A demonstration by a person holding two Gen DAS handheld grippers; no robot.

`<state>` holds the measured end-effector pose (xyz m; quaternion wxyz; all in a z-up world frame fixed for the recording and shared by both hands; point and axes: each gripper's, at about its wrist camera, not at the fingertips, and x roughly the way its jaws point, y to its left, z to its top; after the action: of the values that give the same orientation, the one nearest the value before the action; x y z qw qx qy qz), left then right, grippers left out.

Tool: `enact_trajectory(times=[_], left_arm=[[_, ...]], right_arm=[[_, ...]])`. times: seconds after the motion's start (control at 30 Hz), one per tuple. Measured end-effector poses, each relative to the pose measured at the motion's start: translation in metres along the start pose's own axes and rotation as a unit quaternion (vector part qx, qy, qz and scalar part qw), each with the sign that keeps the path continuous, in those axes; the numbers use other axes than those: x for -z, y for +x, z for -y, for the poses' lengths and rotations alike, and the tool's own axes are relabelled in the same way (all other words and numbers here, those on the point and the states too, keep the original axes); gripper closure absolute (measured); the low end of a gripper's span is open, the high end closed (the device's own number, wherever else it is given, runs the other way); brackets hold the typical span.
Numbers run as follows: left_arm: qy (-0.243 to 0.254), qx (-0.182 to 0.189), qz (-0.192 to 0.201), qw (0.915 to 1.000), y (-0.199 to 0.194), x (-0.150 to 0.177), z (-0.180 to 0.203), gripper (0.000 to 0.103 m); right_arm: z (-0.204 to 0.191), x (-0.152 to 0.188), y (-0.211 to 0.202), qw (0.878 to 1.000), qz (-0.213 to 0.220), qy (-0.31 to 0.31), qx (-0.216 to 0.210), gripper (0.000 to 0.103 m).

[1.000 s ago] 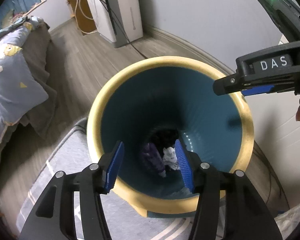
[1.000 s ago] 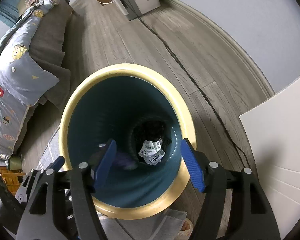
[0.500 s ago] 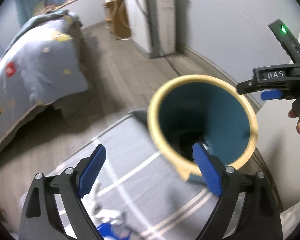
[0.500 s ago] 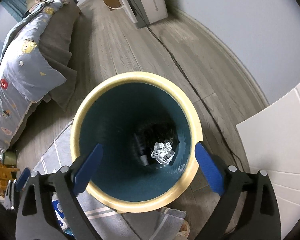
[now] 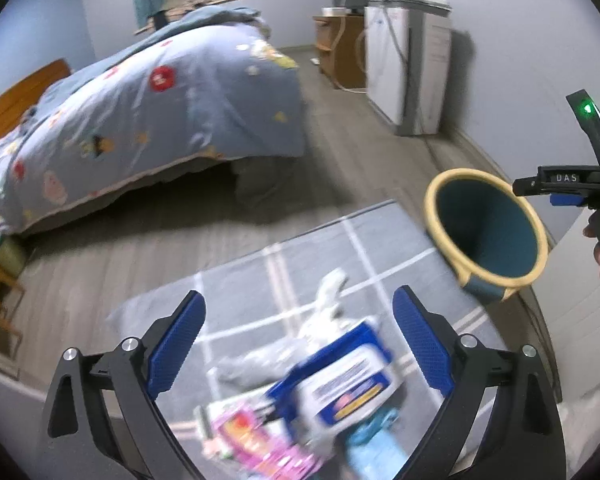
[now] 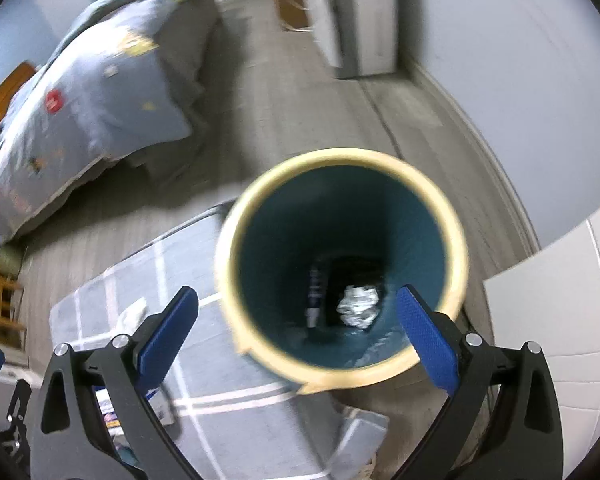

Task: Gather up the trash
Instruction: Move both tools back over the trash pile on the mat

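Swung from bin [image 5: 486, 232] to rug litter [image 5: 340, 384] — left hand-held gripper [image 5: 296, 344] wide, empty — right [image 6: 296, 334] likewise

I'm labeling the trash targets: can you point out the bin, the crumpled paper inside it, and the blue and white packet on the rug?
bin [image 6: 236, 264]: right wrist view, yellow rim.
crumpled paper [image 6: 358, 306]: right wrist view, middle.
blue and white packet [image 5: 350, 386]: left wrist view, white label.

Counts:
- 1 bin [image 6: 452, 240], teal with cream rim, 3 o'clock in the left view.
- 2 items inside it: 1 crumpled paper ball [image 6: 358, 307], 1 dark wrapper [image 6: 314, 294] at its 9 o'clock.
- 1 rug [image 5: 340, 248].
- On the rug, roughly 4 trash pieces, blurred: 1 blue-white pack [image 5: 346, 380], 1 pink pack [image 5: 252, 440], 1 teal piece [image 5: 374, 446], 1 white crumple [image 5: 328, 296] at 12 o'clock of the pile.
- 1 bed [image 5: 140, 120].
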<state>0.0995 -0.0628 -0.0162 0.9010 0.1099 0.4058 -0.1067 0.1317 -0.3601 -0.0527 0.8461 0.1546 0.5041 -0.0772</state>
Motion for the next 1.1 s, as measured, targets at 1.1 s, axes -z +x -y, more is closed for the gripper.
enact_trajectory(times=[1.1], left_arm=[[-0.194,-0.081,-0.015,0.9776,-0.014,0.112,-0.185,0.008]], right_arm=[[-0.267,0.151,0.03,0.971,-0.086,-0.204,-0.096,0.029]])
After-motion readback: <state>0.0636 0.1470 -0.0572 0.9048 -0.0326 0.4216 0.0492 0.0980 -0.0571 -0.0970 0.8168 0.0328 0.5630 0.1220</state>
